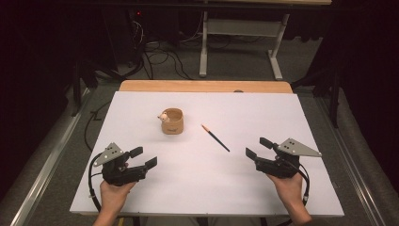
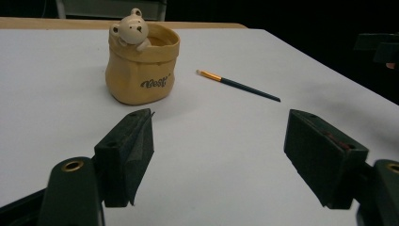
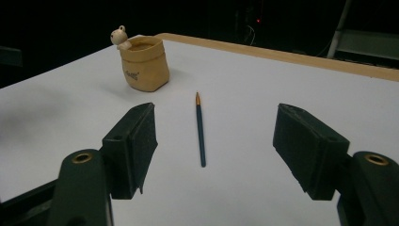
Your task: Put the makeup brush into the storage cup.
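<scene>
A tan sack-shaped pot (image 1: 171, 121) with a small bear figure (image 1: 163, 116) on its rim stands upright on the white table top (image 1: 141, 103). To its right lies a dark pencil (image 1: 216, 138) with an orange end. My left gripper (image 1: 143, 157) rests open near the front left, nothing between its jaws; the pot (image 2: 141, 66) and pencil (image 2: 240, 85) lie ahead of it. My right gripper (image 1: 258, 147) is open at the front right, aimed at the pencil (image 3: 200, 129), with the pot (image 3: 143, 63) farther left.
A wooden strip (image 1: 207, 86) borders the table's far edge. Beyond it stand a white-legged desk frame (image 1: 240, 33) and cables (image 1: 160, 59) on the floor. The other gripper (image 2: 379, 47) shows dimly at the far right of the left gripper view.
</scene>
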`<state>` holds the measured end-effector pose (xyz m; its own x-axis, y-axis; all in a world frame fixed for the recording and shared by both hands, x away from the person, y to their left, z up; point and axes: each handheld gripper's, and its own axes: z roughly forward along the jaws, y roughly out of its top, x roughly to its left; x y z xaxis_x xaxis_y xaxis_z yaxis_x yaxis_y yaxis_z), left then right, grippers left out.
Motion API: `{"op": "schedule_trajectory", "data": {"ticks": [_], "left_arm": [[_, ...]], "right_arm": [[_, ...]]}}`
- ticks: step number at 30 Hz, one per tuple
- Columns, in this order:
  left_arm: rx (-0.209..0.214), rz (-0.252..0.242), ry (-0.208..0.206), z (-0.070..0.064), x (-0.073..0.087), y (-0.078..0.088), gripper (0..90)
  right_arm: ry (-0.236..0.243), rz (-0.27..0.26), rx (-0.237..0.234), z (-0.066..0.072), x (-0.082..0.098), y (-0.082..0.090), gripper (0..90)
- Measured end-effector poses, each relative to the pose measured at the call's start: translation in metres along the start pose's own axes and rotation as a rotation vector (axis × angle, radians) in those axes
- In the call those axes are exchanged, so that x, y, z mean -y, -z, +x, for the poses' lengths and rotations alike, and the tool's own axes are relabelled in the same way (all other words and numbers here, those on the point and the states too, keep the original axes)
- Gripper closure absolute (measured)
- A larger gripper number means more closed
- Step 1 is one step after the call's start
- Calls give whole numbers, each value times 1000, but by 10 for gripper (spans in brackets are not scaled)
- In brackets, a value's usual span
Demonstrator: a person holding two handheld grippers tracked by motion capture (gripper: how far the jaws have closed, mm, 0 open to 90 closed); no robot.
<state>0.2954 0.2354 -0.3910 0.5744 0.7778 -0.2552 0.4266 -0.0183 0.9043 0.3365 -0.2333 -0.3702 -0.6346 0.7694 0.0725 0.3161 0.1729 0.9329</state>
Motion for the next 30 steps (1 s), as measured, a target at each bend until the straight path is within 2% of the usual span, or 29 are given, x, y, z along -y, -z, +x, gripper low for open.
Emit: {"op": "schedule_trajectory", "data": {"ticks": [16, 30], "left_arm": [[2, 4, -2, 0, 0, 0, 250], [0, 5, -3, 0, 0, 0, 250]], "right_arm": [[17, -3, -25, 6, -10, -13, 328], [7, 12, -53, 11, -16, -29, 316]]}}
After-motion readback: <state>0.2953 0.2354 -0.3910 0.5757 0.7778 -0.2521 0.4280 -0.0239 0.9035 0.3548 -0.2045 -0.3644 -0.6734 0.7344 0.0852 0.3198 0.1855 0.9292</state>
